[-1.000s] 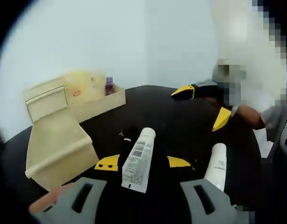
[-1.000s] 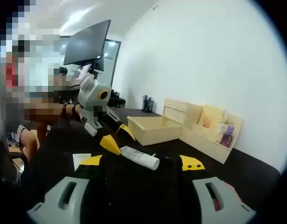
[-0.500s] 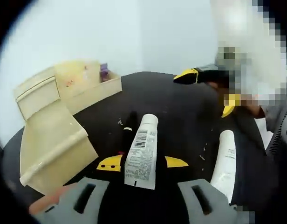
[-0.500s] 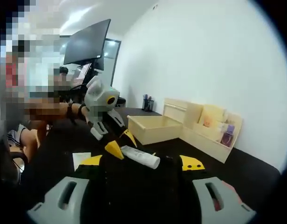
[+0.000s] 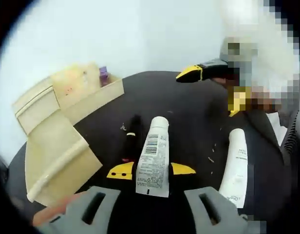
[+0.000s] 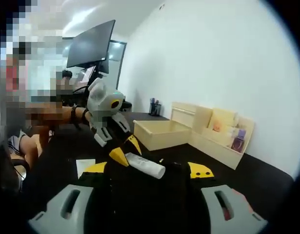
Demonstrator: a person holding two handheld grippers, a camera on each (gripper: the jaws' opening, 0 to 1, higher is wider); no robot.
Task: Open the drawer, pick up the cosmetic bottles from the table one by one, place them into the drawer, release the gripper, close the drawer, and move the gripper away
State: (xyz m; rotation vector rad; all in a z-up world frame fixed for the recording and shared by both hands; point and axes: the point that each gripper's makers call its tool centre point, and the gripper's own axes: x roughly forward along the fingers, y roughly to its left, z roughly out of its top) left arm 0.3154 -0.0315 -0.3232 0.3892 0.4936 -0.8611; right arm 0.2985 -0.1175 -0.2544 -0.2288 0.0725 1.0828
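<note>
Drawer: pale wooden drawer (image 5: pixel 55 156) pulled open at far left of left gripper view; no bottles seen inside in either view; also in right gripper view (image 6: pixel 162 134).
Organiser: wooden desk organiser (image 5: pixel 84 87) behind drawer, small purple item (image 5: pixel 104 76) in a back compartment.
Tabletop: black tabletop (image 5: pixel 184 105) carries everything.
Dark tube: slim dark cosmetic stick (image 5: pixel 131 139) lying just left of centre tube.
Centre tube: white cosmetic tube w/ barcode (image 5: pixel 154 156), flat on tabletop, cap pointing away, lying between the yellow tips.
Left gripper: left gripper (image 5: pixel 151 170) jaws spread, one each side of the centre tube, not clamped on it; low over tabletop.
Second tube: white cosmetic tube (image 5: pixel 235 165) to the right, apart from the first.
Right gripper: right gripper (image 6: pixel 149 170) released, jaws wide, nothing between; seen at upper right of left gripper view (image 5: pixel 208 73).
Monitor: dark monitor (image 6: pixel 90 45) in background, right gripper view.
</note>
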